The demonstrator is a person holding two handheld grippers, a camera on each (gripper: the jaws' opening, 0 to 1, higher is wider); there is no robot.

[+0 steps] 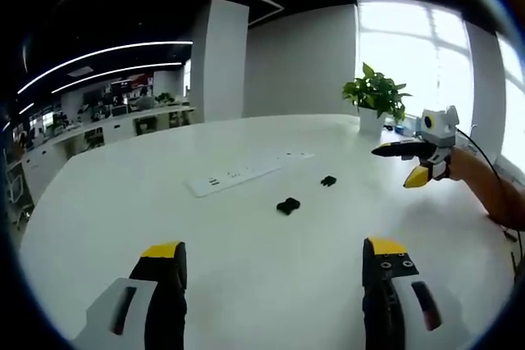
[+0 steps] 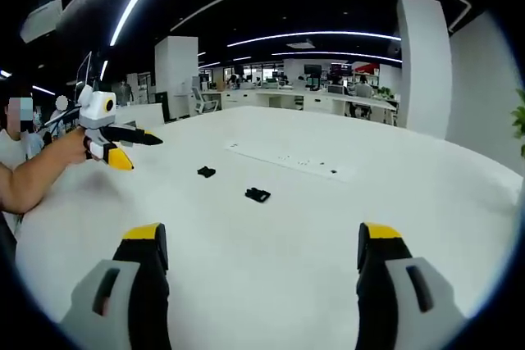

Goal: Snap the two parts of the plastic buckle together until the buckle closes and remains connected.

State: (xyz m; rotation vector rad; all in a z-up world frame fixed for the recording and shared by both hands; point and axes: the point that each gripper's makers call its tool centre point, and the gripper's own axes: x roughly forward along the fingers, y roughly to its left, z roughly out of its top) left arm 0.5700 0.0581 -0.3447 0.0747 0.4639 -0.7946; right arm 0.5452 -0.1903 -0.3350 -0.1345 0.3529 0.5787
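Black buckle halves apart, untouched

**An open-plan office with a large white meeting table**

The place was an office. A broad white table took up the foreground, with a strip of power sockets set flush in its top. Beyond it, in the right gripper view, rows of desks with monitors ran across a wide open floor, and people sat at them in the distance. Long curved light strips crossed the dark ceiling. A thick white pillar rose beside the table, a potted green plant stood at the far edge, and bright windows lined the wall behind it.
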